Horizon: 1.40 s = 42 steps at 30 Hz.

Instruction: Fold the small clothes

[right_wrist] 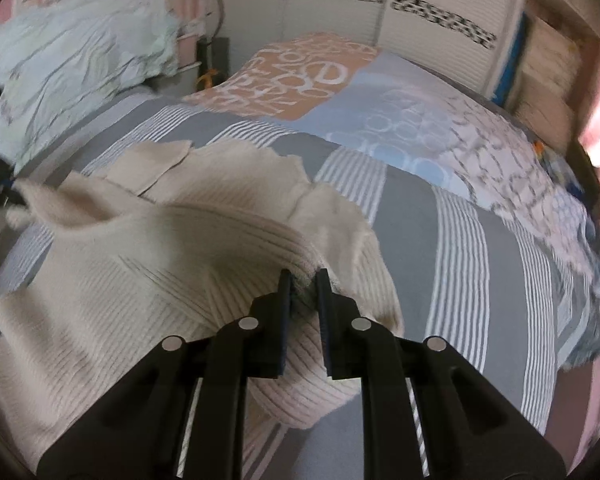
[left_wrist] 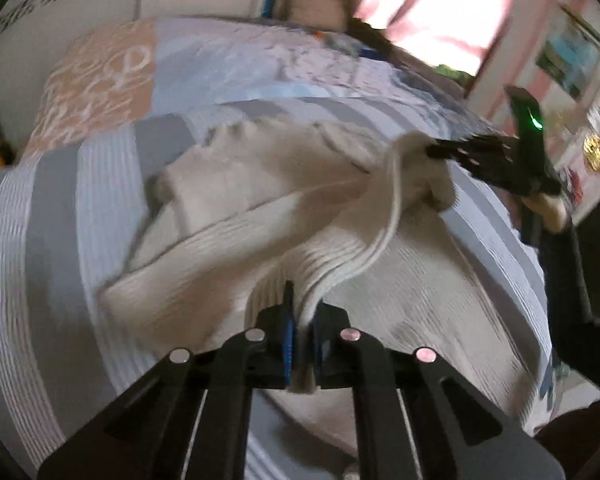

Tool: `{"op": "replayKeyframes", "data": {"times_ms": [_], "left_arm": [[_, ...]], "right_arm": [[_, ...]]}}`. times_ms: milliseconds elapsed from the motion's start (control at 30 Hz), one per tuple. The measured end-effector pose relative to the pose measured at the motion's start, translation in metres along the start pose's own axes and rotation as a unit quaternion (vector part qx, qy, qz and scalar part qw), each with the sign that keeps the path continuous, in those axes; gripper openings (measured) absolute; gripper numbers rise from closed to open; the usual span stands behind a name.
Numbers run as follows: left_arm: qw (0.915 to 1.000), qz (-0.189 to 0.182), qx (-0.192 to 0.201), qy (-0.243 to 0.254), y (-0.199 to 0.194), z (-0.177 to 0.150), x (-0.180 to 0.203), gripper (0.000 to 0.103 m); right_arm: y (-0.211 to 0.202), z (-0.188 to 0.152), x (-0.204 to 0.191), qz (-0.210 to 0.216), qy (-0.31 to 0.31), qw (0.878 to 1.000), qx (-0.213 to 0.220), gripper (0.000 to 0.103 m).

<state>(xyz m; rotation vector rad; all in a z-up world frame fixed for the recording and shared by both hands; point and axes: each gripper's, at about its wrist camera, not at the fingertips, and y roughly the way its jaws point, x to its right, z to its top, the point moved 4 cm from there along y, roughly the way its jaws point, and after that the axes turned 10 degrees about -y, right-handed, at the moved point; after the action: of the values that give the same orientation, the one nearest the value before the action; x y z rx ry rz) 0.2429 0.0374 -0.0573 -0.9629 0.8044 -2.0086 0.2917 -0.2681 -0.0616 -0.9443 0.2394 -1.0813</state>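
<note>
Cream knit sweater (right_wrist: 112, 264) on striped bed (right_wrist: 480, 264), edge lifted. We've both claws, left gripper (left_wrist: 300, 320) & right gripper (right_wrist: 303, 280), pinching ribbed hem. Soft, floppy, prob. light; hold by the hem.

A bed (right_wrist: 500, 260) fills most of both views, covered in a grey and white striped duvet (right_wrist: 452, 248) with an orange lettered patch (right_wrist: 296, 76) and pale blue circle-printed panels (right_wrist: 400, 128) toward its far end. A crumpled pale green cloth (right_wrist: 80, 60) lies heaped beside it at left. Pink curtains (left_wrist: 440, 4) glow at a bright window, near a framed picture (left_wrist: 568, 56) on the wall.
</note>
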Motion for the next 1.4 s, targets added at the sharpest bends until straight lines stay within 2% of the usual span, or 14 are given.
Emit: {"op": "replayKeyframes", "data": {"times_ms": [67, 267, 333, 367, 433, 467, 500, 700, 933, 1033, 1100, 1200, 1300, 1400], "left_arm": [[0.9995, 0.021, -0.005, -0.021, 0.001, 0.003, -0.018, 0.007], [0.9878, 0.012, -0.06, -0.144, 0.022, 0.011, -0.097, 0.008], [0.9861, 0.028, -0.057, -0.153, 0.023, 0.011, -0.105, 0.021], [0.9863, 0.028, -0.053, -0.154, 0.019, 0.01, -0.105, 0.027], [0.9882, 0.047, -0.037, -0.141, 0.007, 0.012, -0.1, 0.054], [0.9891, 0.059, -0.027, -0.132, 0.001, 0.014, -0.098, 0.079], [0.9896, 0.071, -0.013, -0.124, -0.003, 0.019, -0.098, 0.083], [0.9878, 0.113, 0.022, -0.105, -0.019, 0.021, -0.088, 0.083], [0.9921, 0.12, -0.019, -0.031, 0.035, 0.0, -0.047, 0.082], [0.99, 0.135, -0.034, -0.023, 0.057, 0.002, -0.048, 0.069], [0.9882, 0.149, -0.034, -0.016, 0.061, 0.006, -0.051, 0.041], [0.989, 0.142, -0.038, -0.018, 0.058, 0.01, -0.058, 0.019], [0.992, 0.122, -0.031, -0.012, 0.039, 0.008, -0.054, 0.014], [0.9951, 0.098, -0.017, 0.002, 0.016, 0.003, -0.043, 0.014]], "right_arm": [[0.014, 0.01, -0.005, 0.019, -0.013, 1.0, -0.009, 0.015], [0.074, 0.016, -0.009, 0.024, -0.027, 0.997, -0.063, 0.023], [0.07, 0.016, -0.007, 0.031, -0.015, 0.998, -0.051, 0.027], [0.062, 0.017, -0.006, 0.041, -0.005, 0.999, -0.036, 0.035], [0.041, 0.018, 0.0, 0.052, 0.011, 0.999, -0.005, 0.047], [0.028, 0.018, 0.004, 0.058, 0.019, 0.998, 0.01, 0.049], [0.018, 0.019, 0.008, 0.056, 0.025, 0.998, 0.02, 0.05], [-0.021, -0.006, 0.023, 0.005, 0.049, 0.998, 0.032, 0.05], [-0.002, -0.059, 0.013, 0.006, 0.081, 0.996, -0.023, 0.049], [0.02, -0.072, 0.025, 0.032, 0.135, 0.99, -0.033, 0.031], [0.029, -0.075, 0.026, 0.03, 0.133, 0.99, -0.037, 0.023], [0.025, -0.071, 0.03, 0.026, 0.134, 0.991, -0.014, 0.014], [0.006, -0.062, 0.045, 0.029, 0.149, 0.988, 0.02, 0.011], [0.0, -0.058, 0.058, 0.01, 0.137, 0.99, 0.015, 0.008]]}}
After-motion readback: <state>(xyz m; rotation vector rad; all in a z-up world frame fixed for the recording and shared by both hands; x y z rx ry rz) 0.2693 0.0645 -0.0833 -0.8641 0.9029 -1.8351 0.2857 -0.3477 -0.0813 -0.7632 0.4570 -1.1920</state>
